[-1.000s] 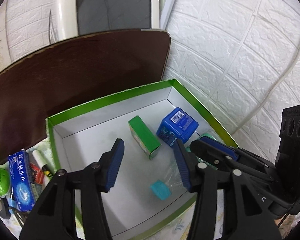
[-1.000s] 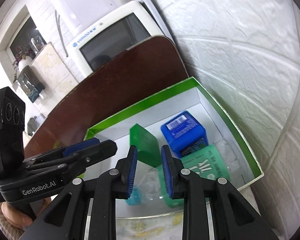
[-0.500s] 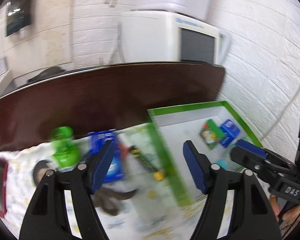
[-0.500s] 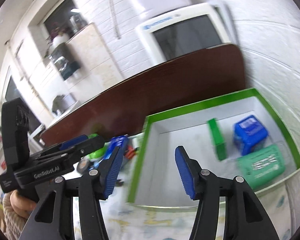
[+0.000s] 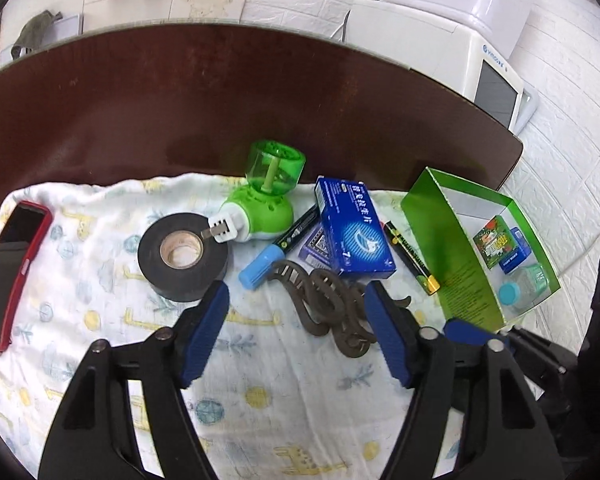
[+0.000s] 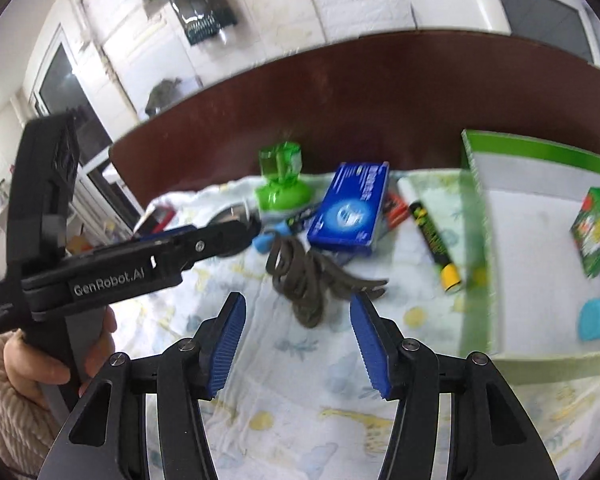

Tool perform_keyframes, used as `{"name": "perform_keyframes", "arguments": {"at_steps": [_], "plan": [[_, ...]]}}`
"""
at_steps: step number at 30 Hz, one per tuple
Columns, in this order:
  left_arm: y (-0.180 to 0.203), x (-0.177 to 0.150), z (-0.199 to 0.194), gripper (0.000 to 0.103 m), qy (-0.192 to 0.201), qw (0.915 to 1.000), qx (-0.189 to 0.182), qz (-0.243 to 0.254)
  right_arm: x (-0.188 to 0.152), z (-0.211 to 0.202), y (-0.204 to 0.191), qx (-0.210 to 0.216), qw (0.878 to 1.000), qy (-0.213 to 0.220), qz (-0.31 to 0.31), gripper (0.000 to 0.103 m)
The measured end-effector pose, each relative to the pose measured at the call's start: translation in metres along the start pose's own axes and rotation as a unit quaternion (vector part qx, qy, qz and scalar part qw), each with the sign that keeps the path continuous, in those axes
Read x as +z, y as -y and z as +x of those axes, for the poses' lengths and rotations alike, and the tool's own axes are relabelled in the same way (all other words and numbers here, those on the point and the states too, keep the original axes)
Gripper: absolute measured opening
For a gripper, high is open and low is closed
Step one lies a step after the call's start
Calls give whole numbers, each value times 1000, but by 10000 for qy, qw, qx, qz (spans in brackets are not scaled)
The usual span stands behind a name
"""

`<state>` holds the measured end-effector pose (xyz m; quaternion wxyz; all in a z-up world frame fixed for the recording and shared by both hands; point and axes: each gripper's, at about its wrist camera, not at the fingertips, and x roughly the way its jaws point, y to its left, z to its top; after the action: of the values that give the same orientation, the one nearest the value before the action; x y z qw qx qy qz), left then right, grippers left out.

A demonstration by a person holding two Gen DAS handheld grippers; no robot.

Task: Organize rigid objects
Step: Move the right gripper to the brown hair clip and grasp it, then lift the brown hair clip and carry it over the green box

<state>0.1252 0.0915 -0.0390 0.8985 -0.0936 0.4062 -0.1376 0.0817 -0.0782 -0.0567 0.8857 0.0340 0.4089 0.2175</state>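
With both claws (image 5: 296, 332) (image 6: 296, 344) gaping empty, I'd straddle the brown hair clip (image 5: 328, 308) mid-frame and pinch its centre squarely.

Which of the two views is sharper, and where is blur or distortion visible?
Left wrist view: sharp; print on the blue box and the black tape roll are crisp, though the fisheye bends the brown table edge. Right wrist view: motion-blurred, smearing the blue box and the green tray.
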Motion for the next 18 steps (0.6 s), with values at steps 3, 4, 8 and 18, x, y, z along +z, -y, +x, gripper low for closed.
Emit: {"name": "perform_keyframes", "arguments": {"at_steps": [3,4,8,18], "plan": [[-3,-2,16,37,-228,9996,-173,-79,-4,14,-3,-66,9999,-126,27,56],[-4,-2,21,36,-283,9992,-237,-123,-5,19,-2,-112,9998,-153,22,56],[-2,-3,33,36,-373,9985,-388,-129,-4,30,-1,-302,9995,-127,33,56],[-1,6,49,22,-480,9964,-688,-117,1,54,3,-345,9990,-295,55,33]]}}
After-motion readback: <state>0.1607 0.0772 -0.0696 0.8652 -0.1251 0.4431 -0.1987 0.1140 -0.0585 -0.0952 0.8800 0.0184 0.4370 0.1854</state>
